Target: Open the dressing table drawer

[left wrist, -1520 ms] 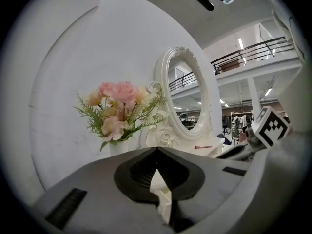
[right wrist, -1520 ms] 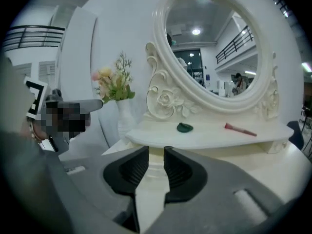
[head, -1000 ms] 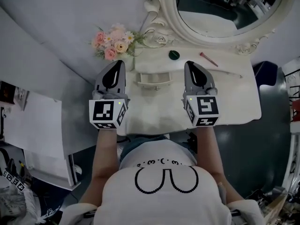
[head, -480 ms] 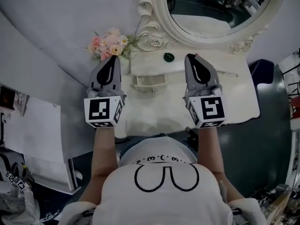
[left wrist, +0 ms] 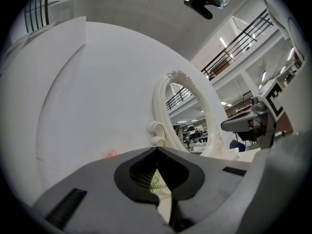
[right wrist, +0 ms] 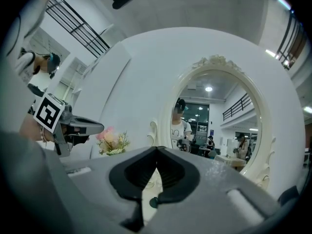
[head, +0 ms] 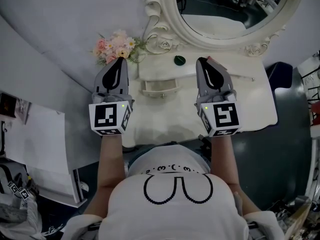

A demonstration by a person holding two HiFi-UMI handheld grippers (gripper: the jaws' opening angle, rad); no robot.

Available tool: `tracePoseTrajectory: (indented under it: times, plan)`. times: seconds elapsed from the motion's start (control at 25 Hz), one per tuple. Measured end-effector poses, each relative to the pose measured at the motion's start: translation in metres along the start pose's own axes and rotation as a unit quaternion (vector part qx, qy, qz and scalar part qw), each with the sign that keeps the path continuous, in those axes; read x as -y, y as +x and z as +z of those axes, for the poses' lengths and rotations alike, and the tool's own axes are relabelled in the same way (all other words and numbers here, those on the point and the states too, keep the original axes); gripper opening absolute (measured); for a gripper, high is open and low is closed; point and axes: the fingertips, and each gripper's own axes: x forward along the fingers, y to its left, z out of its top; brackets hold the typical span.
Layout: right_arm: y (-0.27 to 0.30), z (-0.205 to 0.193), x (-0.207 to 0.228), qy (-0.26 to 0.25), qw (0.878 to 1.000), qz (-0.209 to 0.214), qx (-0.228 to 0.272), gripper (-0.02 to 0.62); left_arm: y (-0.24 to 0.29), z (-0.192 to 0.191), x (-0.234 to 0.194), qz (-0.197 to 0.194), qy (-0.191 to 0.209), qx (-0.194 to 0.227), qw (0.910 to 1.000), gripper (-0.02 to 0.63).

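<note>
L tongs (head: 121, 60): closed, tips met, nothing betw. them. Own view (left wrist: 157, 149) showed the pads together, w/ only the oval cut-out behind the tips. R tongs (head: 201, 61): closed too and empty, same picture in own view (right wrist: 157, 148). Both were held side by side above the table (head: 250, 111), pointing roughly level toward the wall, well apart from each other and touching nothing.

Drawer (head: 160, 86): small, white, w/ a curved handle, set in the raised box on the table top. It lay below and betw. the two tongs, a bit nearer L. Appeared shut as far as head view showed. Neither tongs was on the handle.

Flowers (head: 115, 46), pink/cream bunch: just ahead of L tongs' tip, slightly to its outer side. Small green disc (head: 179, 60) on the box top: betw. the two tips, nearer R. Oval mirror (head: 230, 9) w/ ornate white frame: ahead of R tongs, it took up much of R's own view (right wrist: 219, 130).
</note>
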Motion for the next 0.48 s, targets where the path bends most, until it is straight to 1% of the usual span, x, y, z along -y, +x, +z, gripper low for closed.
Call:
tracePoseTrajectory:
  times: [0.48]
  plan:
    - [0.0013, -0.0047, 0.0043, -0.004, 1.000, 0.000, -0.005, -0.005, 0.0039, -0.0013, 0.0016, -0.001, 0.001, 0.001, 1.0000, -0.002]
